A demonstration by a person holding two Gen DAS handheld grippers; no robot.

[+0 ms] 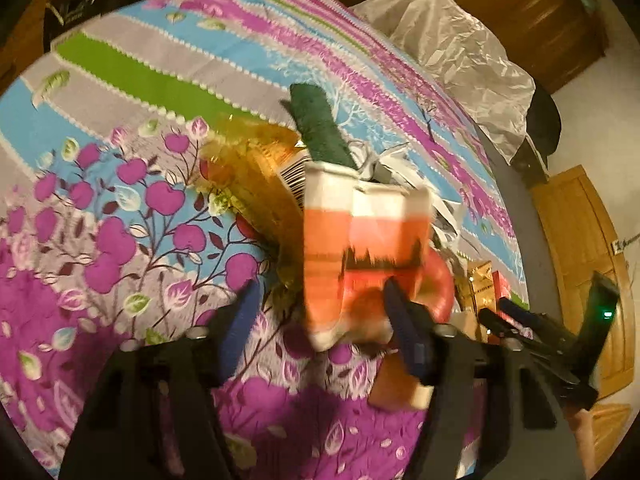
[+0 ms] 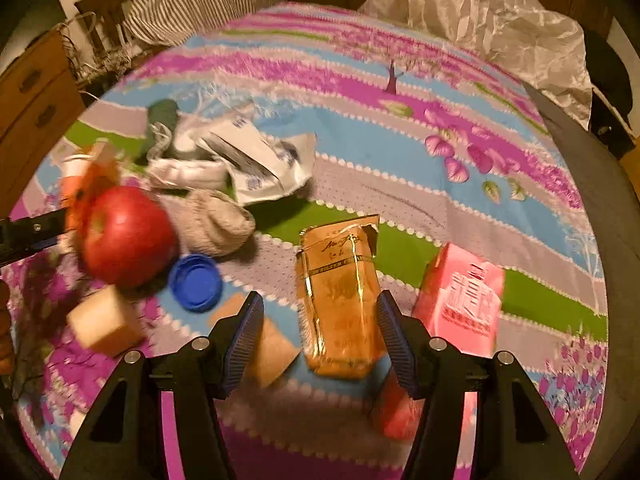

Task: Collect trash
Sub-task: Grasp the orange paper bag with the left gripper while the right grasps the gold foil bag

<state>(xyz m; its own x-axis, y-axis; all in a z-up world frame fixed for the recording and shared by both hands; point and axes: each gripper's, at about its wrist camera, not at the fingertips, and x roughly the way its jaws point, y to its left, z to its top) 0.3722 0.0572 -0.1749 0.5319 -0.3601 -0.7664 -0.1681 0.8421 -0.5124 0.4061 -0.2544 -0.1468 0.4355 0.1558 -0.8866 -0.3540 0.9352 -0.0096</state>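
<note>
The gold packet (image 2: 344,300) lies low in the middle of my right view, between the spread fingers of my right tongs (image 2: 320,340), which do not touch it. A pink box (image 2: 460,300) sits just right of it, a blue cap (image 2: 195,282) and a red apple (image 2: 126,236) to the left, crumpled paper (image 2: 256,160) above. In my left view an orange-and-white carton (image 1: 360,248) stands between my left tongs (image 1: 324,320), also spread. All rests on the flowered cloth (image 2: 400,140).
</note>
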